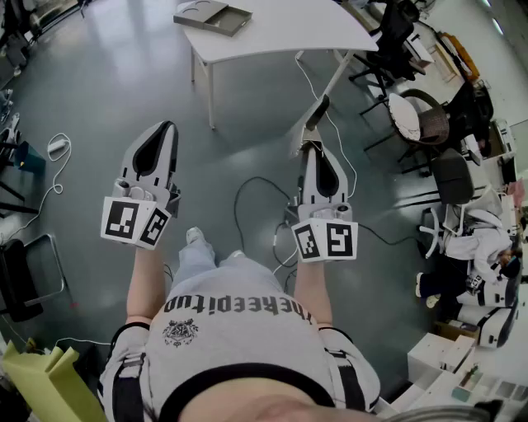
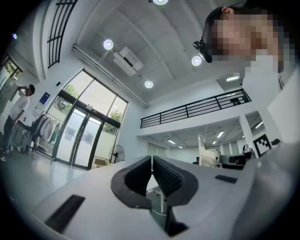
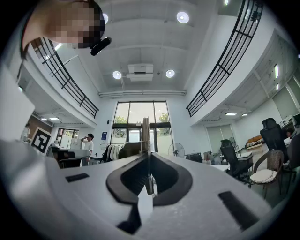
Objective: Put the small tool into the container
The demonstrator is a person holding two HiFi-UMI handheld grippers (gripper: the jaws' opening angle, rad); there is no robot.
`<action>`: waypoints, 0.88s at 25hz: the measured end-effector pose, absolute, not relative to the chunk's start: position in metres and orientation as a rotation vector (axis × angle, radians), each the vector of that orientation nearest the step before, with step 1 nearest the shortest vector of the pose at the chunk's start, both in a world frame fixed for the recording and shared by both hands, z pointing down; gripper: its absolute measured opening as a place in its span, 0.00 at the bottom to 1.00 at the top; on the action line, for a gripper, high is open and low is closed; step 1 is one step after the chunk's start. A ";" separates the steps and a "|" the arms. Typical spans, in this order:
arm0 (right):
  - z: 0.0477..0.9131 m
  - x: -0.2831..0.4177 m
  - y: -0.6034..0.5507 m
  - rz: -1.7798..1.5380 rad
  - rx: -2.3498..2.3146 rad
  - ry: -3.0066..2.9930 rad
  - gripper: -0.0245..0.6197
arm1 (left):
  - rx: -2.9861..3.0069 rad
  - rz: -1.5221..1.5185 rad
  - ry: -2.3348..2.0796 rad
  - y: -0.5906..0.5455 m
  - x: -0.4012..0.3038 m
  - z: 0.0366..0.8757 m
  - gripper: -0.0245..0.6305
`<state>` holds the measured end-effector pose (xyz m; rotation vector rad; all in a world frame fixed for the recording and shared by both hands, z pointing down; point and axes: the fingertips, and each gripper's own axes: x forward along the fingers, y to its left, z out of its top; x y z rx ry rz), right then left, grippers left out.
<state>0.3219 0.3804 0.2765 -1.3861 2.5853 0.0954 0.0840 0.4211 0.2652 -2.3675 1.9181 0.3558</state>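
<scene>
Near a white curved-edge table [image 1: 280,37] bearing a shallow grey box [image 1: 213,15], the right gripper [image 1: 314,148] clamps a thin metal tool [image 3: 146,131]. The left gripper [image 1: 165,126] is closed and empty.

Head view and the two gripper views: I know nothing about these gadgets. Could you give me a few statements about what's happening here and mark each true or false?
1. The right gripper has its jaws closed on a thin small tool. True.
2. The left gripper has its jaws wide apart. False: they are together, with nothing between them.
3. The container sits on the white table. True.
4. The small tool lies in the container. False: it is in the right gripper's jaws, over the floor, short of the table.
</scene>
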 end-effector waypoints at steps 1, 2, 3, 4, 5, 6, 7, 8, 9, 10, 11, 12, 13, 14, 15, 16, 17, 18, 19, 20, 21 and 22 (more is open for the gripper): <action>0.276 0.322 0.381 0.095 -1.387 2.583 0.04 | -2.366 0.357 1.918 0.422 0.084 0.264 0.06; 0.275 0.322 0.382 0.096 -1.387 2.581 0.04 | -2.365 0.358 1.917 0.422 0.084 0.264 0.06; 0.275 0.323 0.383 0.097 -1.387 2.579 0.04 | -2.364 0.360 1.917 0.423 0.084 0.263 0.06; 0.274 0.323 0.383 0.099 -1.386 2.578 0.04 | -2.363 0.361 1.917 0.423 0.084 0.263 0.06; 0.274 0.323 0.384 0.101 -1.385 2.577 0.04 | -2.362 0.362 1.918 0.424 0.084 0.263 0.06; 0.274 0.322 0.384 0.103 -1.384 2.576 0.04 | -2.361 0.364 1.919 0.424 0.083 0.263 0.06; 0.273 0.320 0.384 0.105 -1.384 2.575 0.04 | -2.360 0.366 1.919 0.424 0.081 0.262 0.06; 0.272 0.317 0.383 0.107 -1.384 2.574 0.04 | -2.358 0.368 1.918 0.423 0.078 0.261 0.06; 0.271 0.313 0.381 0.110 -1.384 2.571 0.04 | -2.358 0.371 1.915 0.421 0.074 0.260 0.06; 0.270 0.309 0.379 0.113 -1.385 2.569 0.04 | -2.357 0.374 1.912 0.419 0.070 0.259 0.06; 0.269 0.304 0.377 0.117 -1.385 2.567 0.04 | -2.358 0.377 1.909 0.416 0.065 0.258 0.06; 0.268 0.300 0.375 0.118 -1.387 2.566 0.04 | -2.360 0.379 1.906 0.413 0.061 0.257 0.06; 0.268 0.296 0.372 0.118 -1.390 2.565 0.04 | -2.362 0.382 1.902 0.410 0.057 0.256 0.06; 0.268 0.292 0.369 0.115 -1.393 2.563 0.04 | -2.363 0.385 1.897 0.406 0.053 0.256 0.06; 0.268 0.288 0.365 0.111 -1.395 2.559 0.04 | -2.365 0.387 1.891 0.402 0.049 0.255 0.06; 0.268 0.284 0.360 0.105 -1.399 2.554 0.04 | -2.367 0.388 1.884 0.397 0.044 0.255 0.06; 0.268 0.280 0.356 0.101 -1.405 2.549 0.04 | -2.369 0.389 1.877 0.393 0.040 0.254 0.06; 0.268 0.275 0.352 0.098 -1.410 2.543 0.04 | -2.371 0.390 1.870 0.388 0.035 0.253 0.06; 0.268 0.271 0.348 0.095 -1.415 2.538 0.04 | -2.372 0.392 1.864 0.384 0.030 0.252 0.06; 0.267 0.267 0.344 0.092 -1.420 2.533 0.04 | -2.373 0.395 1.857 0.380 0.025 0.250 0.06; 0.267 0.263 0.340 0.091 -1.423 2.528 0.04 | -2.374 0.397 1.850 0.377 0.021 0.249 0.06; 0.266 0.258 0.337 0.091 -1.425 2.521 0.04 | -2.374 0.397 1.842 0.373 0.016 0.248 0.06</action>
